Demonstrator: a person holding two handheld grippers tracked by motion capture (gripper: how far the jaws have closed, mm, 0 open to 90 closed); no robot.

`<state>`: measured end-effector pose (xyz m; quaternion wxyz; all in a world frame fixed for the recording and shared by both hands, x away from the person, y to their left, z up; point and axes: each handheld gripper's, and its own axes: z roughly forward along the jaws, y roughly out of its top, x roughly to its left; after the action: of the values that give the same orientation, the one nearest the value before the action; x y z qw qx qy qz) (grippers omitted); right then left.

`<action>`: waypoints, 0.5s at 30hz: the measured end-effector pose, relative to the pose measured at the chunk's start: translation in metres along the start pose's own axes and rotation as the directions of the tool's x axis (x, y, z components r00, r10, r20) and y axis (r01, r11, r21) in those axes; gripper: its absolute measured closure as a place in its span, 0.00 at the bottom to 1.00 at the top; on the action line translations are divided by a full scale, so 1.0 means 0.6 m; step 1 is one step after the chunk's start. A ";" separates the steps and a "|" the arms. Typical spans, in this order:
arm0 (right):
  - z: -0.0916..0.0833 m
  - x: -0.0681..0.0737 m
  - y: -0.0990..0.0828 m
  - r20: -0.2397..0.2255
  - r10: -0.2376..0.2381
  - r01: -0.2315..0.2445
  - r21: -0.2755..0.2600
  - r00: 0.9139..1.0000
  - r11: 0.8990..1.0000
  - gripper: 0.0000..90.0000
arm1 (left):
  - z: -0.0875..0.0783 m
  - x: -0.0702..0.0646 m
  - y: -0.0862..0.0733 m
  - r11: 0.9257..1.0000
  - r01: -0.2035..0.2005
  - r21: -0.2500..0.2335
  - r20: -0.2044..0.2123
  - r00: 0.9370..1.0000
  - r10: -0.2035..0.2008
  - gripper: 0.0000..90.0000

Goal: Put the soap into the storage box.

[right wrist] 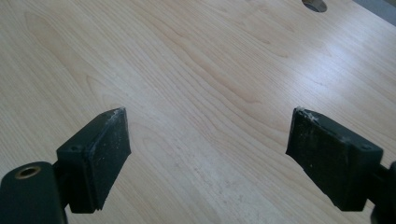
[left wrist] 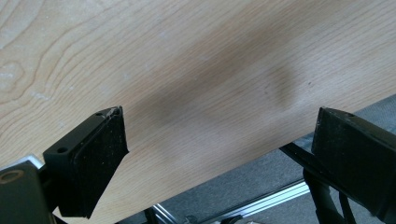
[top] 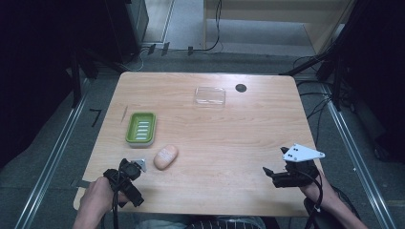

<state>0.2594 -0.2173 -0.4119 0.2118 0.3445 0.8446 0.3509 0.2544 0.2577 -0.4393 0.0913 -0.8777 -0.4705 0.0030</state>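
Note:
My left gripper (top: pixel 125 179) is held low over the table's front left corner, just left of a peach-coloured soap bar (top: pixel 165 156). Its jaws stand wide apart in the left gripper view (left wrist: pixel 219 126), with bare wood between them. A green soap dish (top: pixel 141 127) with a white ribbed insert sits behind the soap. My right gripper (top: pixel 273 175), topped by a grey three-cornered plate, hovers near the front right edge and points left. It is open (right wrist: pixel 208 126) over bare wood, holding nothing.
A clear plastic lid or tray (top: pixel 209 96) lies at the back middle of the wooden table (top: pixel 224 143), beside a dark round cable hole (top: pixel 240 88) (right wrist: pixel 314 3). The table's edge and a metal floor rail (left wrist: pixel 261 203) run just past the left gripper.

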 end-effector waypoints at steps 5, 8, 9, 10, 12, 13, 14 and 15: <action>0.000 0.000 0.000 0.000 -0.002 0.002 -0.003 1.000 1.000 0.15 | 0.000 -0.001 0.001 1.000 -0.010 -0.015 0.009 1.000 0.010 0.03; 0.000 0.001 0.001 0.002 -0.006 0.006 -0.002 1.000 1.000 0.15 | 0.000 0.000 0.001 1.000 -0.009 -0.021 0.009 1.000 0.009 0.02; -0.001 0.001 0.001 0.003 -0.005 0.005 -0.002 1.000 1.000 0.15 | 0.000 0.000 0.000 1.000 -0.007 -0.023 0.009 1.000 0.007 0.02; 0.000 0.002 0.001 0.004 -0.009 0.009 -0.004 1.000 1.000 0.15 | 0.000 0.000 0.000 1.000 -0.005 -0.025 0.013 1.000 0.005 0.02; 0.000 0.003 0.002 0.003 -0.013 0.013 -0.001 1.000 1.000 0.15 | 0.001 0.000 -0.001 1.000 -0.006 -0.029 0.016 1.000 0.006 0.02; -0.001 0.003 0.002 0.003 -0.013 0.013 -0.003 1.000 1.000 0.15 | 0.000 -0.001 -0.001 1.000 -0.005 -0.028 0.017 1.000 0.006 0.01; -0.001 0.003 0.002 0.004 -0.013 0.013 -0.006 1.000 1.000 0.15 | -0.001 -0.001 0.000 1.000 -0.006 -0.030 0.017 1.000 0.006 0.01; 0.000 0.003 0.002 0.004 -0.008 0.008 -0.001 1.000 1.000 0.15 | -0.002 -0.001 0.001 0.999 -0.008 -0.035 0.019 1.000 0.009 0.01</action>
<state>0.2584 -0.2153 -0.4110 0.2152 0.3419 0.8452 0.3499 0.2544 0.2565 -0.4385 0.0712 -0.8810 -0.4677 0.0035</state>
